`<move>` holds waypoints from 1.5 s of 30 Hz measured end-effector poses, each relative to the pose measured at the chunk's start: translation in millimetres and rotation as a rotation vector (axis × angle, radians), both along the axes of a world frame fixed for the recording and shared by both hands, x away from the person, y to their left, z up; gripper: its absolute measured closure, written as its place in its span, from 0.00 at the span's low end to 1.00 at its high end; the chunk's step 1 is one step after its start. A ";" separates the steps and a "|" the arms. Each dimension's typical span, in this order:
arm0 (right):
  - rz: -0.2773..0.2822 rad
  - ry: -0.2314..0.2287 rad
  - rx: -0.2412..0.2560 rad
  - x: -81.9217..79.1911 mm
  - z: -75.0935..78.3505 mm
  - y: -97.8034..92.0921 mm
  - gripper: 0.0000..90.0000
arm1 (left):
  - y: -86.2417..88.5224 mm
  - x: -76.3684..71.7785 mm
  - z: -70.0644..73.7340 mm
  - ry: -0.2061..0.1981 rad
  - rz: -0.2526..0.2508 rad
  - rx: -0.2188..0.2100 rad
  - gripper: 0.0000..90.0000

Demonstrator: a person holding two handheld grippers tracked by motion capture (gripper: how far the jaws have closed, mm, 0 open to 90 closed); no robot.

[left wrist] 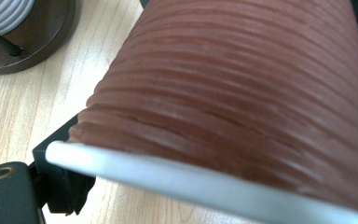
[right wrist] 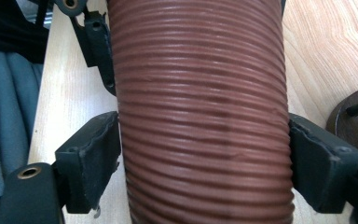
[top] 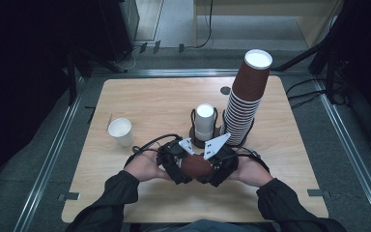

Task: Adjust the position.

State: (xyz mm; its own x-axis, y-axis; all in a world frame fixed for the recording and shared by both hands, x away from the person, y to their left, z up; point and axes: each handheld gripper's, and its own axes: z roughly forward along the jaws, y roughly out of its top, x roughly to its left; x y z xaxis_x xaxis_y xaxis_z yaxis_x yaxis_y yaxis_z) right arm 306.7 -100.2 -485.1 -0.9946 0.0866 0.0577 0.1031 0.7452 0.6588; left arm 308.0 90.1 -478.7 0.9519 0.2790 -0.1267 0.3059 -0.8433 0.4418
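Brown ribbed cup (right wrist: 200,116) pinched between right claw (right wrist: 204,163) pads; left claw (top: 186,166) also clamps it.

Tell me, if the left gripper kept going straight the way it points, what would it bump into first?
Probably nothing new: the left gripper already touches the brown cup lying across its front. Past that cup sits the right gripper, pointing back at it.
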 end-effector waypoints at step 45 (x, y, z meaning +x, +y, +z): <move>-0.111 0.008 0.227 12.8 27.5 -48.1 0.22 | 43.1 5.9 24.1 -0.022 0.143 -0.305 0.00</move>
